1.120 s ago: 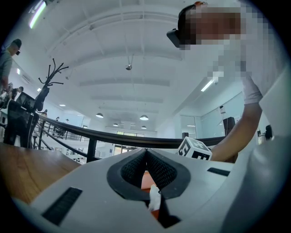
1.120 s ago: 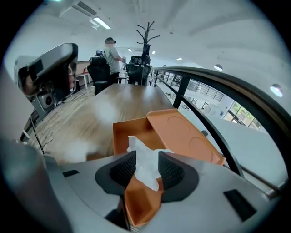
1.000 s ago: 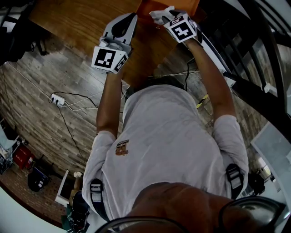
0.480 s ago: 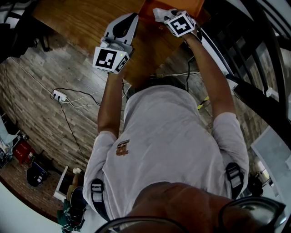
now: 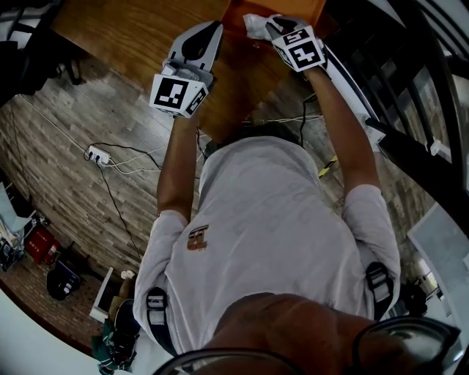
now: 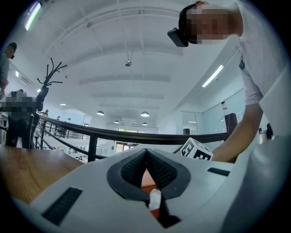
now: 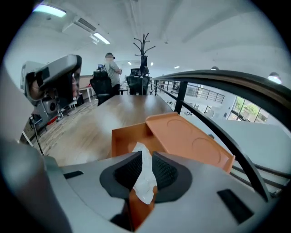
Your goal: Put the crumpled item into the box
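Head view. Person bends over the near edge of a wood table (image 5: 124,29), a gripper in each hand.
- Left gripper (image 5: 216,28): over the table, left of the box; jaws together at the tips, nothing in them.
- Right gripper (image 5: 266,26): tilted down at the near left corner of the orange box (image 5: 293,9).
- White wad (image 5: 253,26): at that gripper's tips, against that same corner. Cannot tell from here whether it rests on anything.
- Floor at left: power strip (image 5: 91,156) with cables.

Left gripper view.
- Pads (image 6: 159,170) meet at the tips; jaws closed and empty.
- Through the slit behind the tips: a strip of orange box (image 6: 145,181) and a bit of the wad (image 6: 154,198), both beyond the gripper.
- Right gripper's marker cube (image 6: 196,150) just right of the jaws, black railing (image 6: 113,135) behind, table (image 6: 27,168) at left.

Right gripper view.
- Jaws have just been closing. The wad (image 7: 144,177) stands between the pads (image 7: 166,173), touched by both: gripped.
- Wad's top edge sticks out past the tips, its lower end hangs behind them.
- Box (image 7: 132,136) lies just beyond the tips, lid (image 7: 186,141) thrown open to the right. The wad is at the box's near wall, not down inside.
- Railing (image 7: 218,79) runs along the right.
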